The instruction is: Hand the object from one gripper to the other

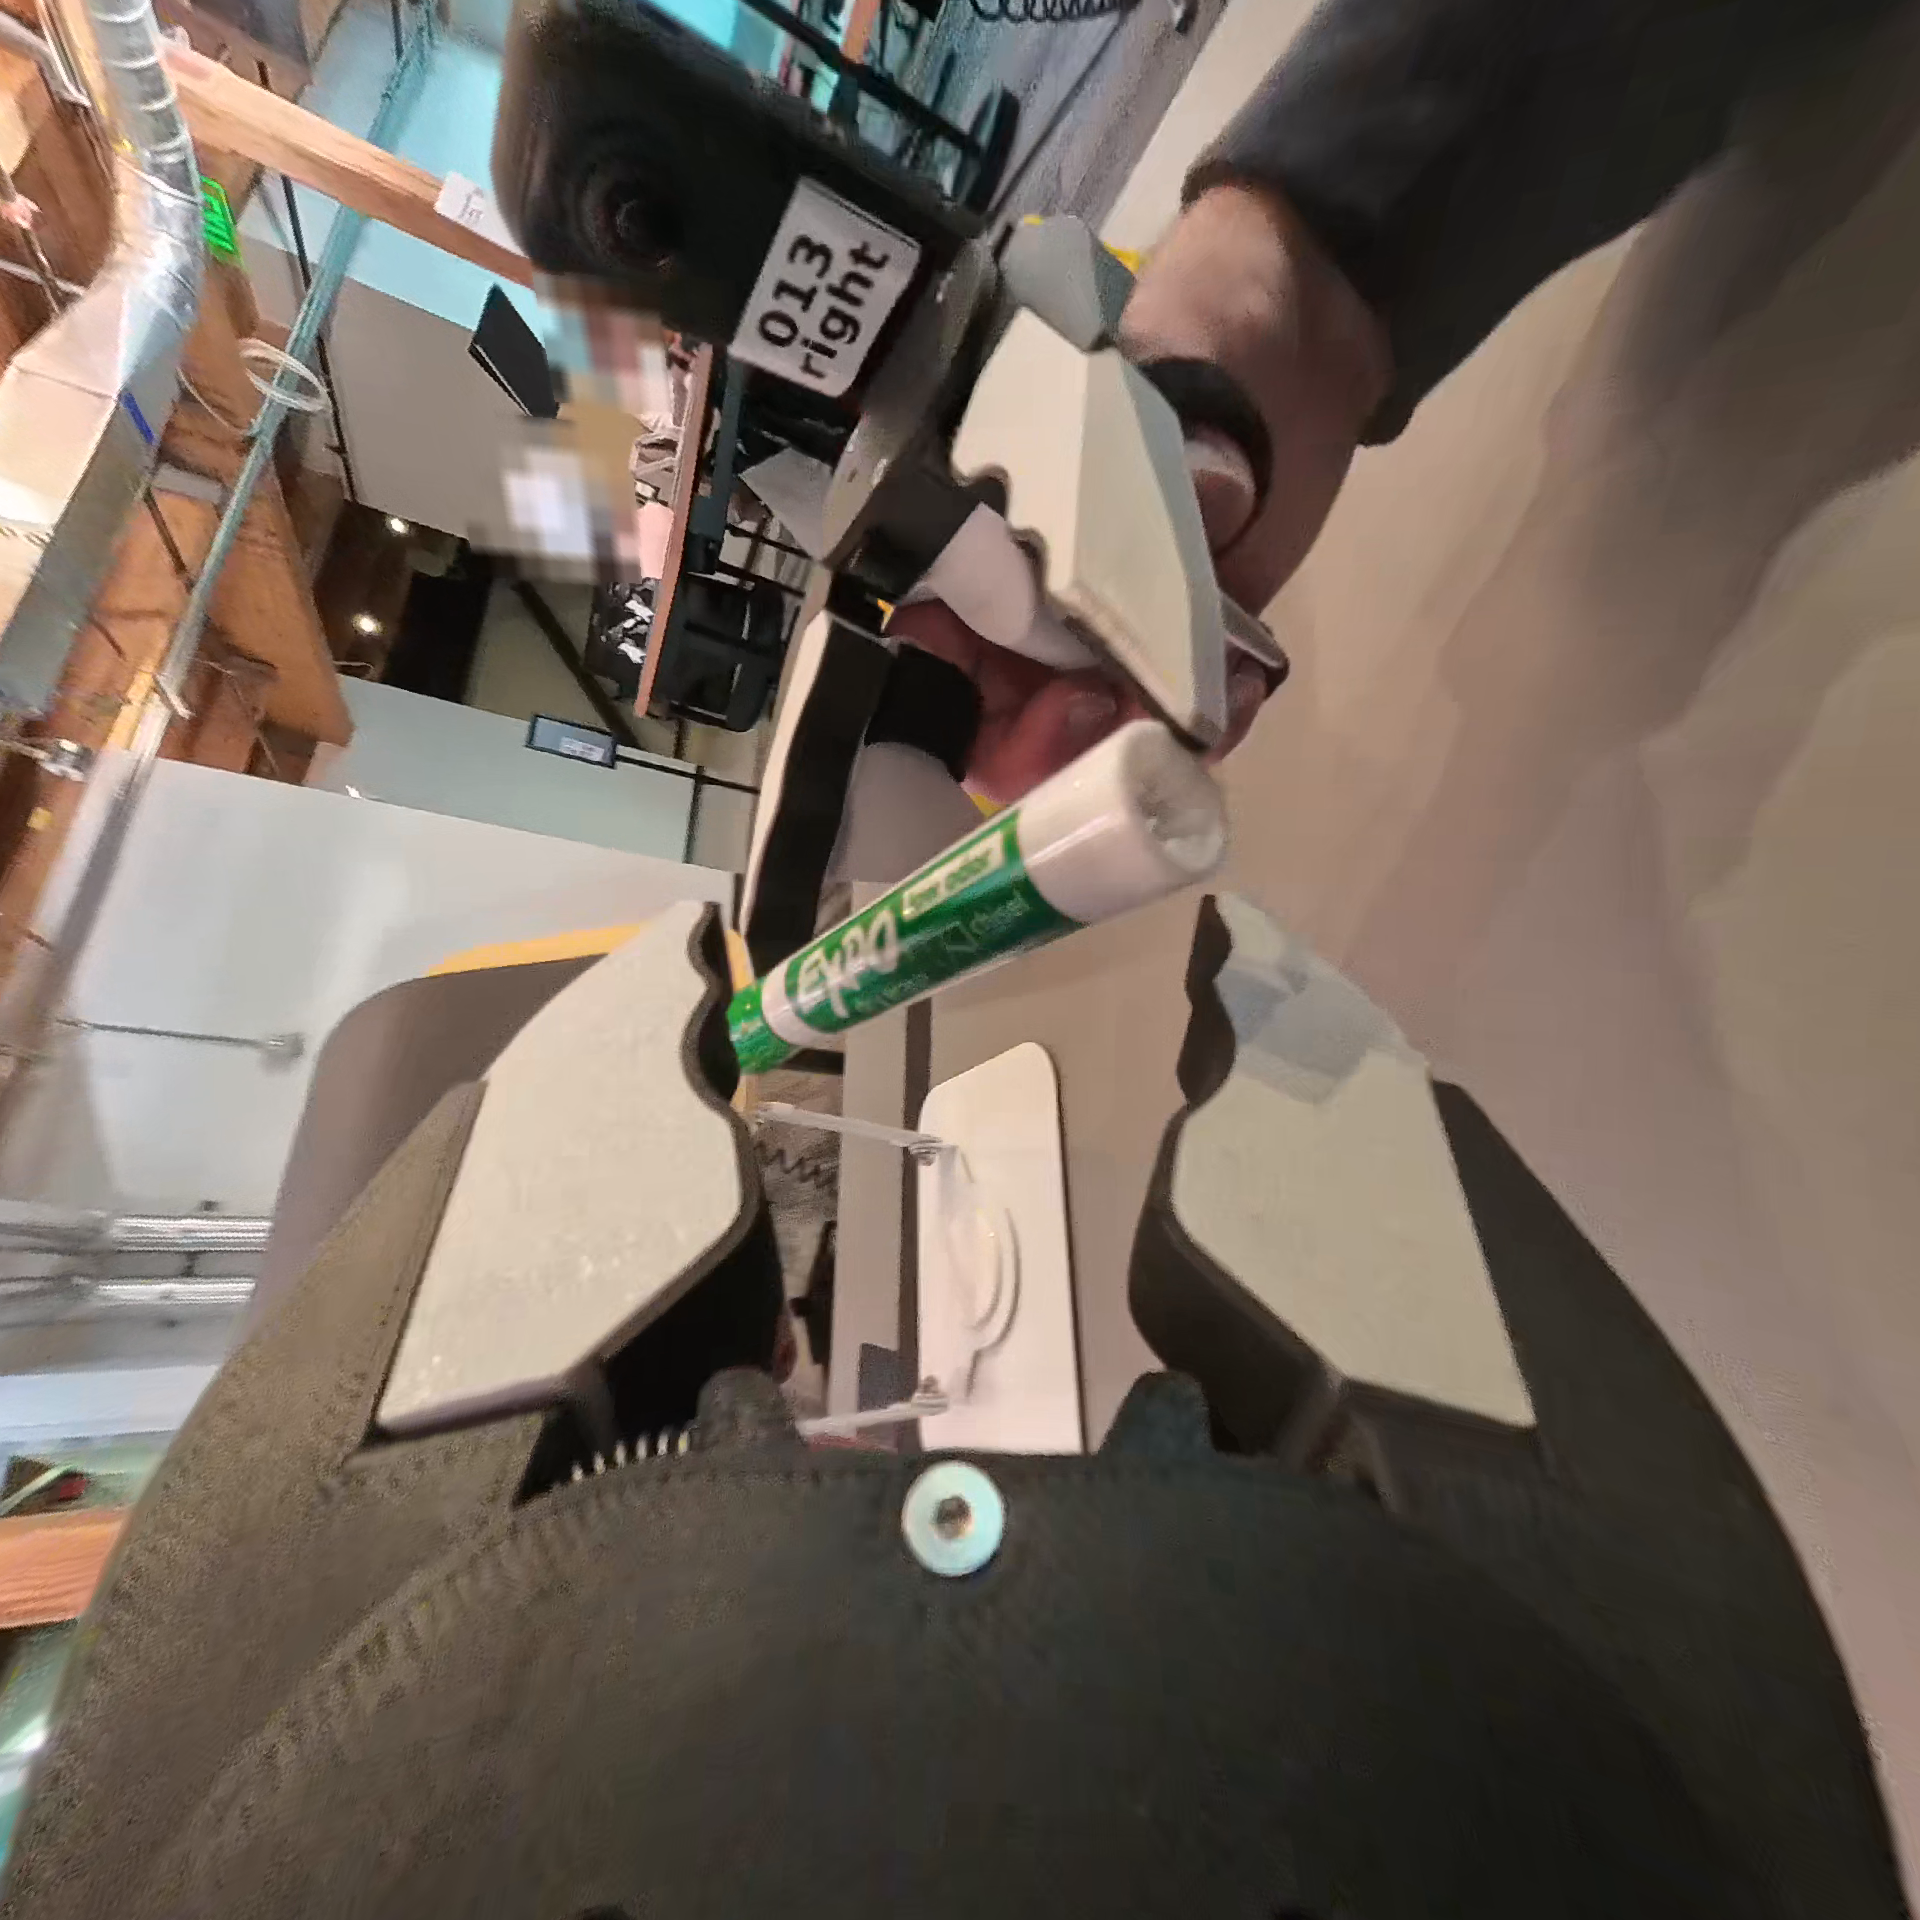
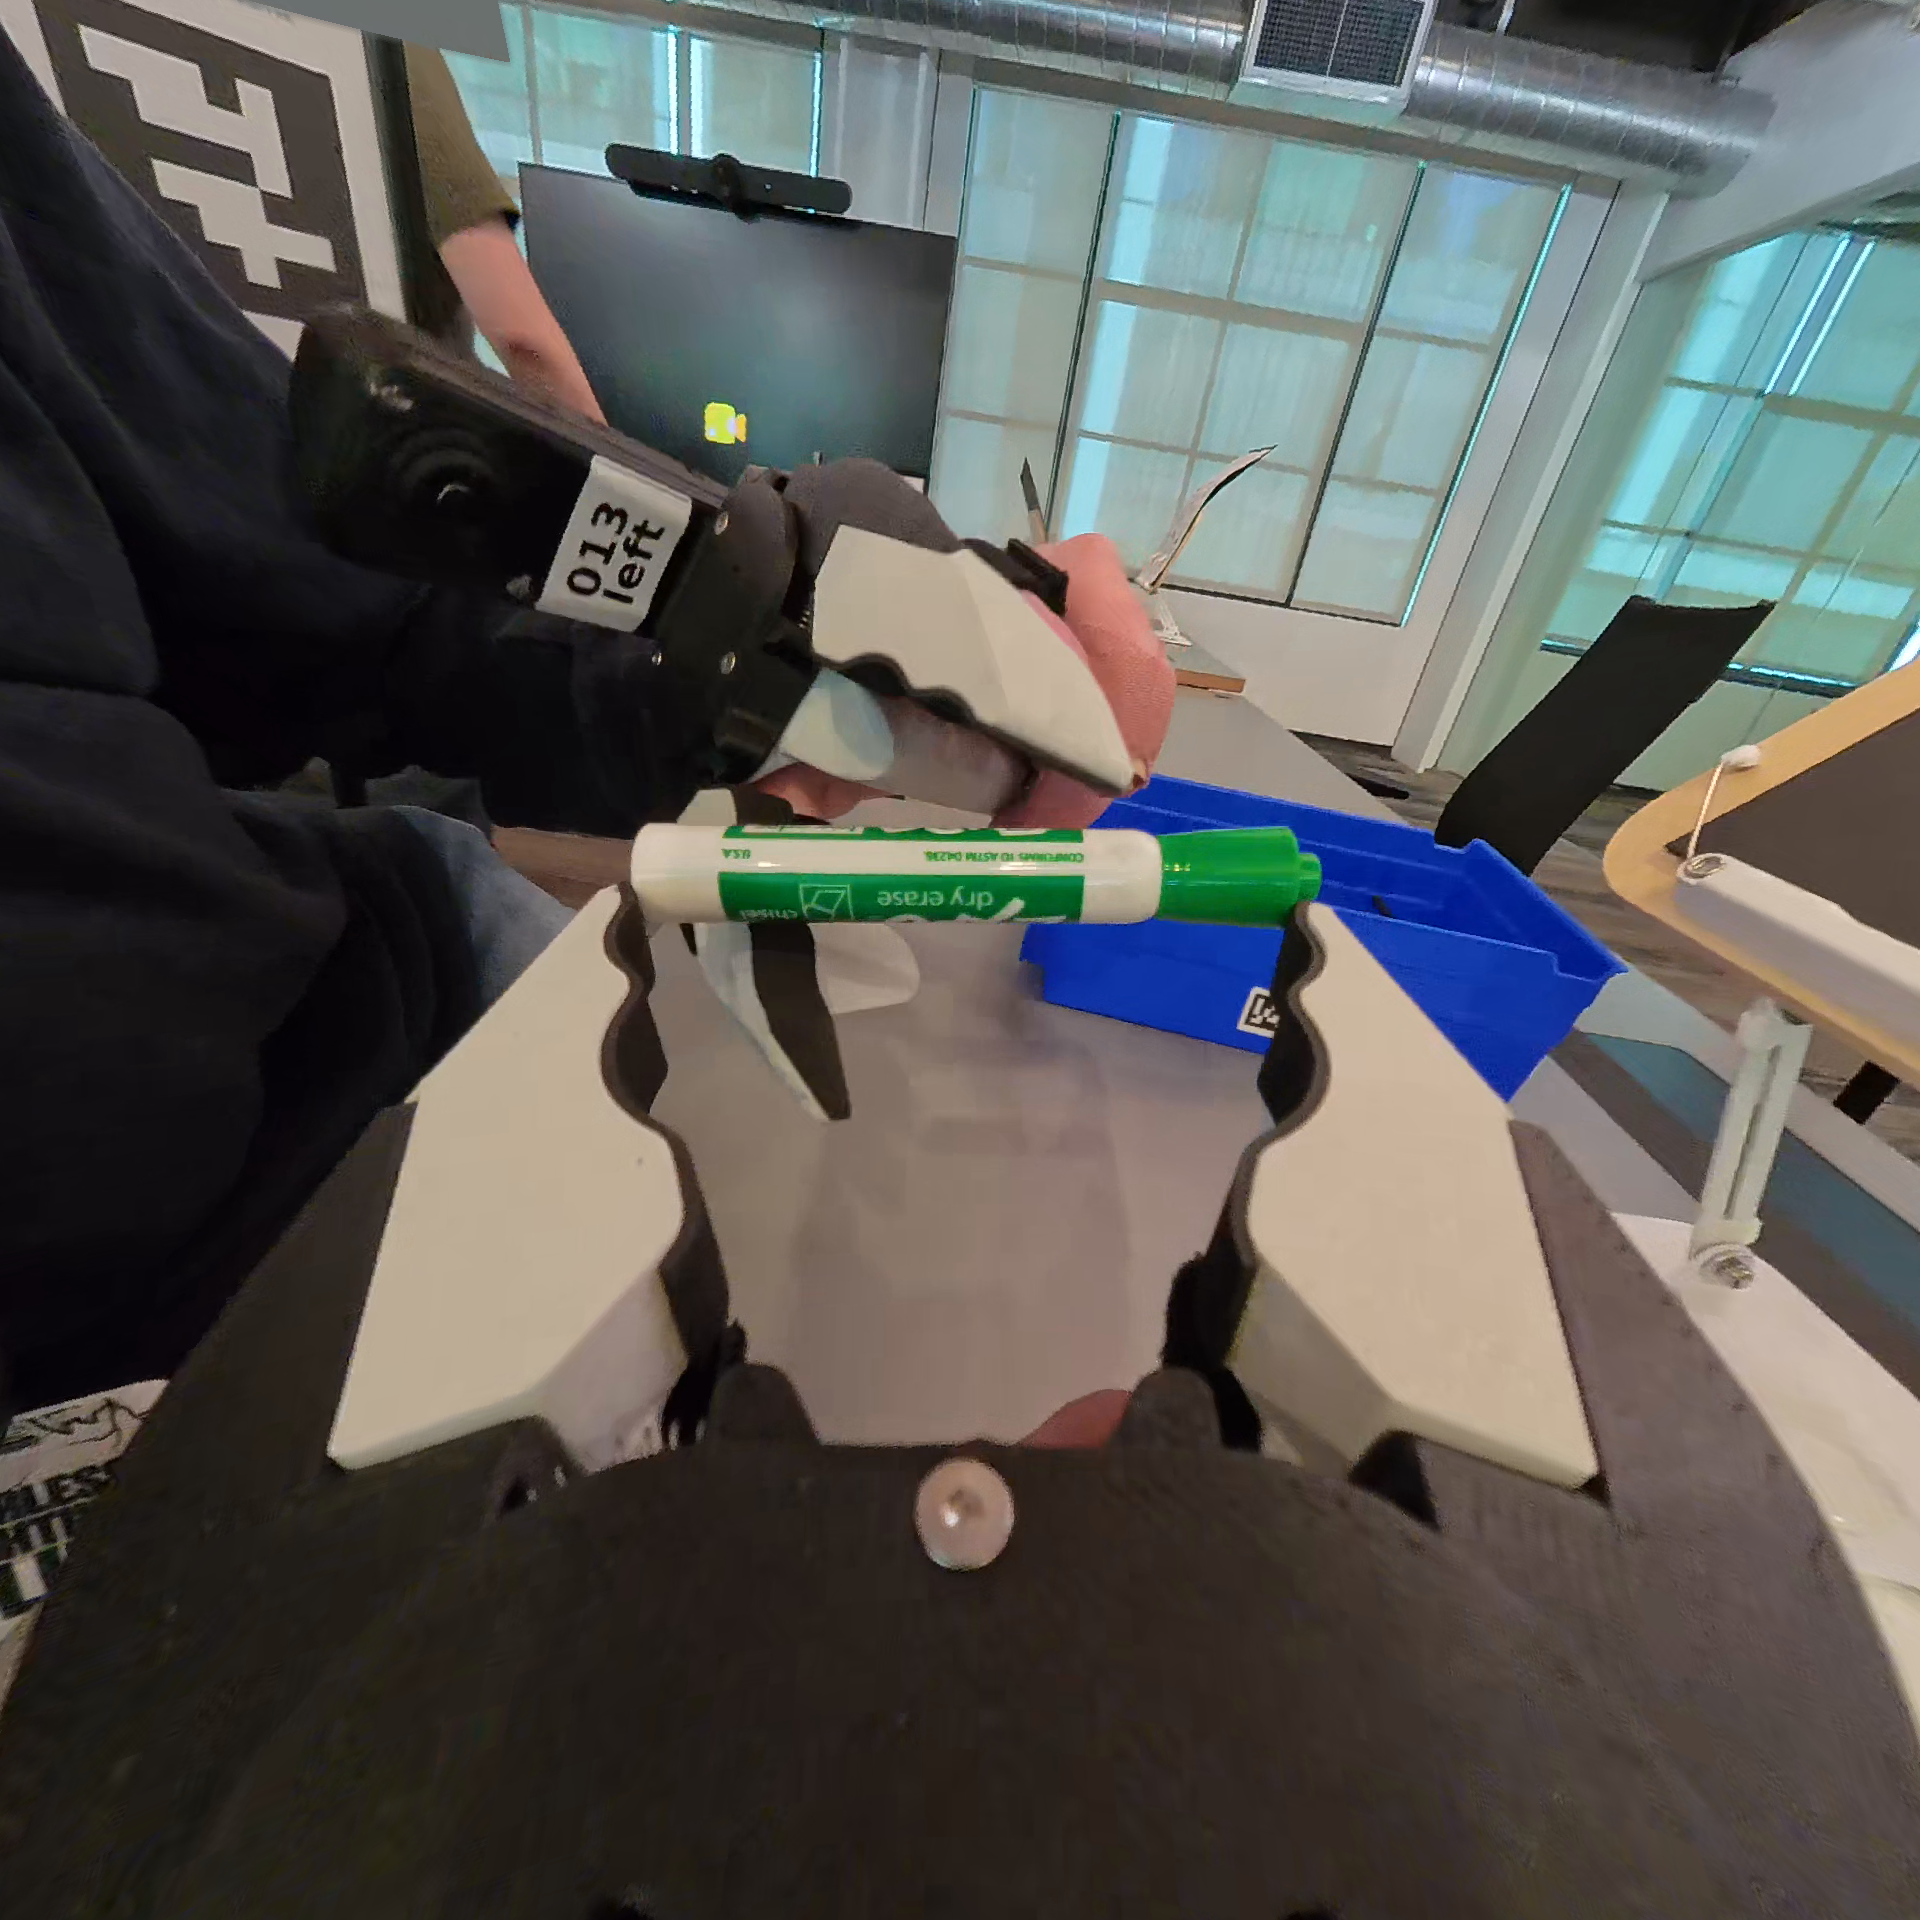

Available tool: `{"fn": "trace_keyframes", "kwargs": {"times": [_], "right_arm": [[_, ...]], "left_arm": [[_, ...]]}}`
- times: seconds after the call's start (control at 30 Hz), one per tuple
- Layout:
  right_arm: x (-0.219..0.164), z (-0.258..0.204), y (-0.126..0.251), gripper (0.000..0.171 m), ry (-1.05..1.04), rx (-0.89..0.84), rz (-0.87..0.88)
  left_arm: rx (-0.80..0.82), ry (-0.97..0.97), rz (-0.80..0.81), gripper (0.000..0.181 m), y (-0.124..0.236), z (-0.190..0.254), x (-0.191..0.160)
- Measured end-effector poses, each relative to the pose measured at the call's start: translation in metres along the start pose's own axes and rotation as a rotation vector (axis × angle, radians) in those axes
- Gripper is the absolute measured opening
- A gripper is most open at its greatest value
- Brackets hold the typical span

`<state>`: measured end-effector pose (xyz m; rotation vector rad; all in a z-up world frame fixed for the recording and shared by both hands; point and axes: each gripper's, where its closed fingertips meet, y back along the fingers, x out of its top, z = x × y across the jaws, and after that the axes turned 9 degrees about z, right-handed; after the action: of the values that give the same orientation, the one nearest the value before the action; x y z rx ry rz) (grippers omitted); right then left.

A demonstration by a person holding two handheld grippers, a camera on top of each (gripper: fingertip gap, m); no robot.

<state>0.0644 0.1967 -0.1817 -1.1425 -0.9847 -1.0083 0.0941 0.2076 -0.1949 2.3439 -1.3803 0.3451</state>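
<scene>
A green-and-white dry-erase marker (image 2: 894, 878) hangs in the air above the table. It spans the gap between the fingertips of my right gripper (image 2: 961, 920), white end at the left tip and green cap at the right tip, so it looks held by its ends. My left gripper (image 1: 956, 925) is open wide. The marker (image 1: 966, 914) crosses between its tips, with the cap next to its left finger (image 1: 623, 1143). In the right wrist view the left gripper (image 2: 977, 940) straddles the marker, one finger above it and one below.
A blue plastic bin (image 2: 1455, 935) sits on the grey table (image 2: 935, 1195) just beyond the marker. A wood-edged stand with a white bracket (image 2: 1766, 925) is at the right. A person's dark sleeve (image 2: 156, 727) fills the left. A dark monitor (image 2: 727, 312) stands behind.
</scene>
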Motion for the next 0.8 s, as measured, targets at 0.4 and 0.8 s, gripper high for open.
{"fn": "trace_keyframes", "kwargs": {"times": [0.4, 0.8], "right_arm": [[-0.008, 0.0, -0.003, 0.116, -0.139, 0.016, -0.001], [0.002, 0.005, 0.002, 0.094, 0.027, -0.028, 0.003]], "left_arm": [[0.101, -0.226, -0.119, 0.024, -0.002, -0.009, -0.014], [0.069, 0.046, -0.215, 0.019, 0.003, -0.01, -0.039]]}}
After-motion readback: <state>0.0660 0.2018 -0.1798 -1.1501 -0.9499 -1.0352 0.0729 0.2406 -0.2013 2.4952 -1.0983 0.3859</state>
